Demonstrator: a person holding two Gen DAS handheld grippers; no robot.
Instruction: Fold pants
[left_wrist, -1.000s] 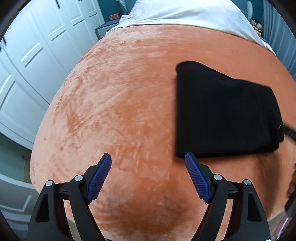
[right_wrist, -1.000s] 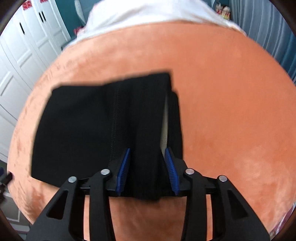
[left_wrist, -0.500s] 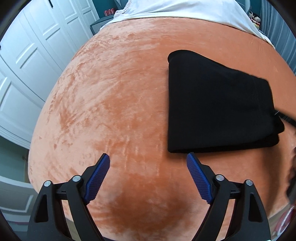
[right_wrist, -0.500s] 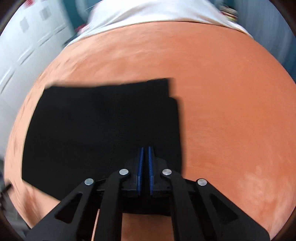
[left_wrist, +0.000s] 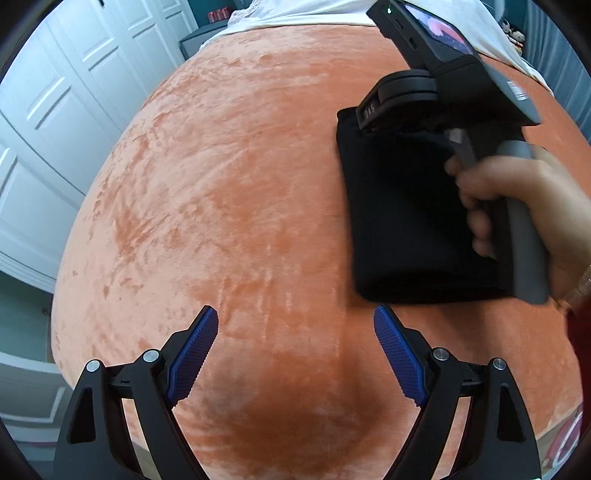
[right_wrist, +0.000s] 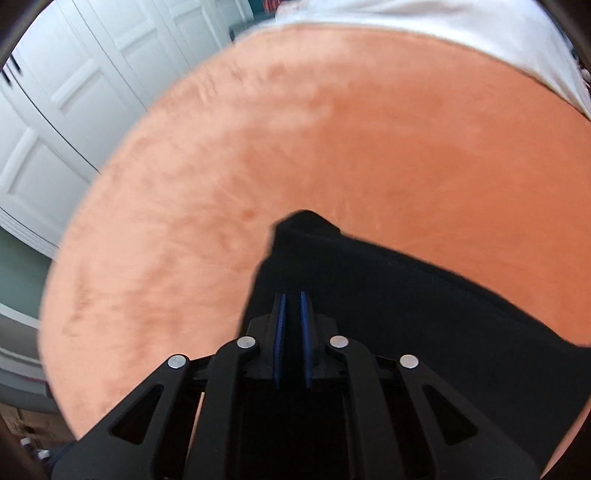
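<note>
The black folded fabric pants lie on the orange velvet bed cover, but now I have carried 1 layer across, so the packet is narrower than 1 second ago. My right gripper stays clenched on the cloth. My left gripper hangs released beside it. I think 1 fold remains.

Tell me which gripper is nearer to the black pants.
Right. The right gripper is shut on the black pants; the left gripper hangs open over the orange blanket, apart from them.
</note>
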